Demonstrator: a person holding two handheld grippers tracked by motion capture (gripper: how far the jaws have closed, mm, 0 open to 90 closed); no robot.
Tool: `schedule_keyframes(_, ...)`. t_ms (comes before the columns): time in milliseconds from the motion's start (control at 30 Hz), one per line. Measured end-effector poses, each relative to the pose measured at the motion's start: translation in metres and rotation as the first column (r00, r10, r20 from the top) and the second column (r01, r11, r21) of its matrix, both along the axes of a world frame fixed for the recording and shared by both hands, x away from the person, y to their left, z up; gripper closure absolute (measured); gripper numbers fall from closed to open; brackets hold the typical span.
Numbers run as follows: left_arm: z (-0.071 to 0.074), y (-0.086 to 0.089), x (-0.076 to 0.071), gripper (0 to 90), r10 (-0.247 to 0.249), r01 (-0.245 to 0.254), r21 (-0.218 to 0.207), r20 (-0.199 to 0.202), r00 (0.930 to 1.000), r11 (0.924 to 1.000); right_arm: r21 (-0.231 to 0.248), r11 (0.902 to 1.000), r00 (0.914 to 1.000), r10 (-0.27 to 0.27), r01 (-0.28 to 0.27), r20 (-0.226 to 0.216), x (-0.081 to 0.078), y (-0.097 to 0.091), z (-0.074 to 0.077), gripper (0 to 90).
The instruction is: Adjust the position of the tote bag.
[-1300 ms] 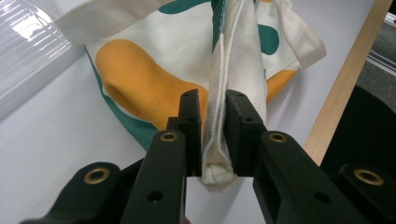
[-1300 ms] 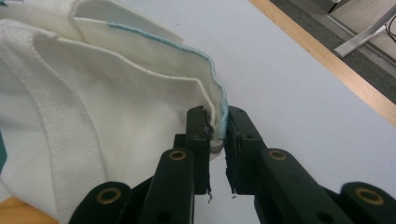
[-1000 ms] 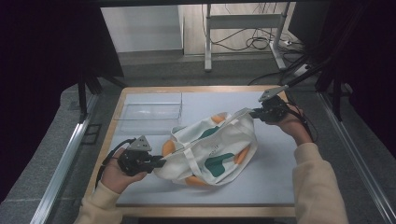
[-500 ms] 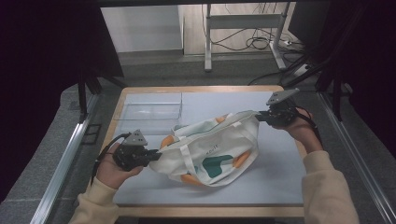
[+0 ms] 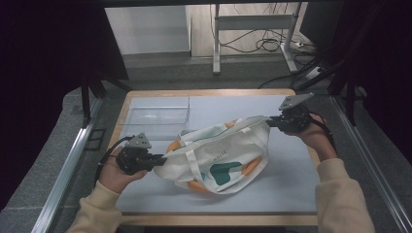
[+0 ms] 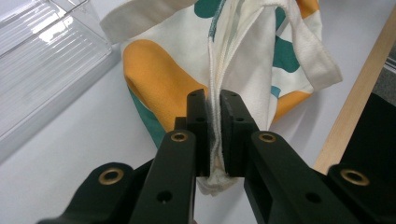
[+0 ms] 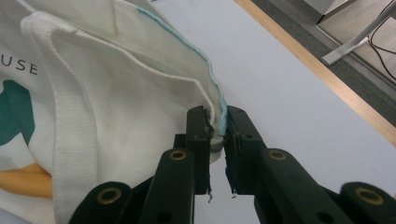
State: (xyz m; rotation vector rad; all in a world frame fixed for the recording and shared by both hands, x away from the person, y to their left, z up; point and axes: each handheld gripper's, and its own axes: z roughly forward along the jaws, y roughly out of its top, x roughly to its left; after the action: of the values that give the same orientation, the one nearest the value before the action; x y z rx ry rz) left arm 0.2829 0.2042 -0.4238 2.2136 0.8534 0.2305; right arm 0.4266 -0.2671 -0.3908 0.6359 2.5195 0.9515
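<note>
I find the tabletop (image 5: 291, 194) pale, wood-edged, and carrying all the items under inspection. The largest of these is the tote bag (image 5: 221, 155), white cloth with orange and teal patches; it lies near the middle of the tabletop, stretched slantwise between my two tools, its lower body resting on the surface and its upper edge lifted at both ends. A white strap (image 7: 72, 154) runs down the bag's side in the right gripper view. At the far left of the tabletop sits a clear plastic tray (image 5: 155, 115), just beside the bag's upper left corner; I cannot tell whether the two touch.

My left tool (image 6: 213, 135) is clamped on the bag's stitched edge at its near-left end: the left gripper view shows the folded seam pinched between both pads, with cloth bunched out below them. Its jaws have just been closing, with that seam between them. In the high view this left tool (image 5: 158, 159) lies low and level, pointing towards the bag.

My right tool (image 7: 215, 128) is clamped on the bag's far-right corner, where the blue-stitched hem is held between the pads. In the high view the right tool (image 5: 272, 121) stands near the tabletop's right edge, holding that corner raised.
</note>
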Motion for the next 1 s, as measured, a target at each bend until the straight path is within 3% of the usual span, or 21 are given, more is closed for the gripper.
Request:
schedule_keyframes(233,0.004,0.005,0.004,84.5,0.004,-0.004,0.008,0.020,0.9998,1.0000,-0.005,0.9999,0.9998,0.009,-0.009,0.016,-0.009,-0.002,0.007,80.2)
schedule_keyframes(533,0.017,0.014,0.019,84.9,0.031,-0.032,0.025,0.055,0.9980,0.9992,-0.004,0.9995,0.9977,0.032,-0.032,0.059,-0.034,-0.005,0.027,80.2)
schedule_keyframes(733,0.029,0.014,0.039,84.9,0.044,-0.050,0.061,0.096,0.9944,0.9969,0.014,0.9994,0.9963,0.031,-0.032,0.080,-0.054,-0.011,0.032,80.2)
schedule_keyframes(867,0.031,0.012,0.044,84.8,0.035,-0.040,0.059,0.085,0.9958,0.9975,0.034,0.9991,0.9971,0.021,-0.023,0.074,-0.059,-0.016,0.028,80.2)
schedule_keyframes(1000,0.014,0.008,0.043,84.7,0.022,-0.025,0.065,0.052,0.9984,0.9976,0.065,0.9979,0.9998,0.003,-0.004,0.020,-0.066,-0.024,0.006,80.1)
